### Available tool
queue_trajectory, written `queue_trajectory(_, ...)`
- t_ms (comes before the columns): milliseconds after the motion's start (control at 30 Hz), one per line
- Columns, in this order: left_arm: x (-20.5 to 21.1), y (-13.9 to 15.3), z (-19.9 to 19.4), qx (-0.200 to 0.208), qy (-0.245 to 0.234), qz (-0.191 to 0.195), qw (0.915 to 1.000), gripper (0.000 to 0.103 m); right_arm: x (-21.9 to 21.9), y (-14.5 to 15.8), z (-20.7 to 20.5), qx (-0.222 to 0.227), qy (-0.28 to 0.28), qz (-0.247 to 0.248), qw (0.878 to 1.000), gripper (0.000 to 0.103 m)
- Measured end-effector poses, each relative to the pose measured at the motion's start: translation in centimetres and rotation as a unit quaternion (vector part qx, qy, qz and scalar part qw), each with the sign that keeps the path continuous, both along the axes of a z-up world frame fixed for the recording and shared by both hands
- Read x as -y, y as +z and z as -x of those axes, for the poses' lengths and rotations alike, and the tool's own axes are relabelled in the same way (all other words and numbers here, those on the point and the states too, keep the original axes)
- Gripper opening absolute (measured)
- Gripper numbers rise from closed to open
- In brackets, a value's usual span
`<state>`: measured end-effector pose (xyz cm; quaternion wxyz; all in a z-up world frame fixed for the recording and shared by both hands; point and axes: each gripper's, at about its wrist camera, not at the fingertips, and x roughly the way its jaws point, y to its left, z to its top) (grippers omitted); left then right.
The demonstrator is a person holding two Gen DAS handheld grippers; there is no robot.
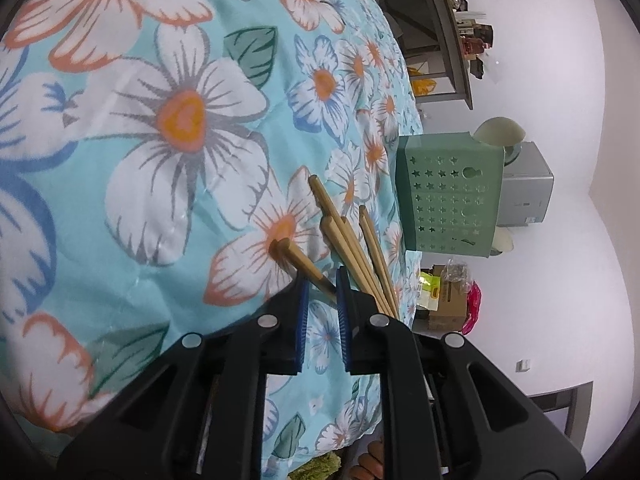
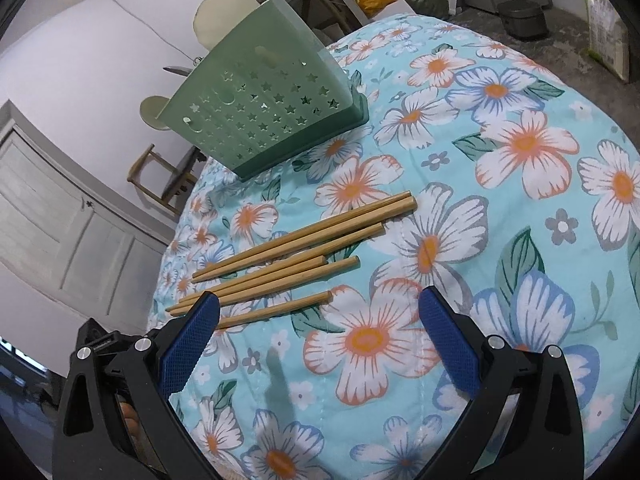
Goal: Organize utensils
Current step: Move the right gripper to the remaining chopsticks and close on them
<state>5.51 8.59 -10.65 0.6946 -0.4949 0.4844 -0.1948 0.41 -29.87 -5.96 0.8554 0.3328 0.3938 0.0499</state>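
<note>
- Here we see six wooden chopsticks lying on a quilt printed with white, orange and blue flowers on a turquoise ground.
- In the right wrist view the sticks are plain, pale tan and round-ended, each thinning to a point; they lie nearly parallel, points toward eight o'clock and thick ends toward two o'clock.
- Two sticks at the top of the group touch along their length; three sit close together below them, and one lies alone nearest the camera.
- Our right gripper hangs over the quilt with its blue-padded fingers spread wide and nothing between them; the left pad covers the thin ends of the nearest sticks in the picture.
- Our left gripper has its blue pads drawn close around the lone chopstick, which runs from the jaws toward ten o'clock; the pads look to be pinching its thin end, with a narrow gap showing below the stick.
- In the left wrist view the other sticks fan out at about one o'clock from that gripper.
- A green holder, pierced with star-shaped holes, stands on the quilt at eleven o'clock from the sticks in the right wrist view, apart from them.
</note>
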Motion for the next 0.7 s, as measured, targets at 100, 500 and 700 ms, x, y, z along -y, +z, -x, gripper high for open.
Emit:
queue_trajectory(100,0.0,0.2,0.1,0.008,-0.004,-0.006,0.9999,0.014,0.5,0.1,-0.2,-0.014,0.010,-0.017,1.000,0.097)
queue_trajectory(500,1.2,1.8,0.6,0.071,-0.035,-0.080,0.9936,0.015,2.9,2.6,-0.5,0.012,-0.009,-0.040,0.999,0.067)
queue_trajectory(700,1.1,1.9,0.6,0.077,-0.040,-0.080,0.9930,0.015,4.6,2.1,-1.8,-0.019,-0.042,-0.032,0.998,0.052)
